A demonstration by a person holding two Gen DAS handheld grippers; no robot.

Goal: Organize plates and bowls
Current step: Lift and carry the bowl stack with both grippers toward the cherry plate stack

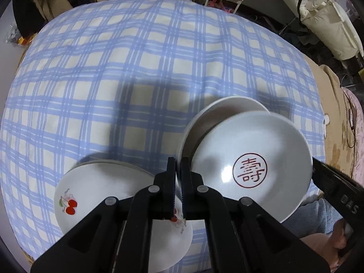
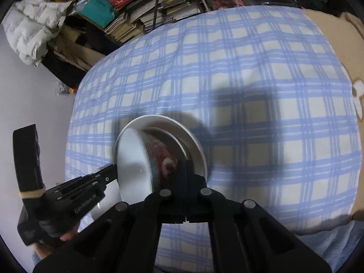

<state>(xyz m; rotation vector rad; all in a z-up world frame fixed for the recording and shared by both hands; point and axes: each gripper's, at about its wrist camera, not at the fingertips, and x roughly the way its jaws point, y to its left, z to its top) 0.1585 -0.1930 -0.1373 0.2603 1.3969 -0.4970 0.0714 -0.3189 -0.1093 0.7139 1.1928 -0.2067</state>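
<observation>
In the left wrist view my left gripper (image 1: 178,166) is shut on the rim of a plain white plate (image 1: 225,109), held tilted above the checked cloth. In front of it sits a white bowl with a red round character (image 1: 250,159), gripped at its right rim by my right gripper (image 1: 318,168). A stack of cherry-print plates (image 1: 109,188) lies on the cloth below left. In the right wrist view my right gripper (image 2: 185,166) is shut on the bowl (image 2: 136,159), whose patterned outside shows, with the white plate (image 2: 182,132) behind it. The left gripper (image 2: 111,170) reaches in from the left.
A blue and white checked cloth (image 1: 136,79) covers the soft surface. Stacks of books and papers (image 2: 141,11) and a white padded jacket (image 2: 29,29) lie beyond its far edge. A beige blanket (image 1: 334,104) borders the right side.
</observation>
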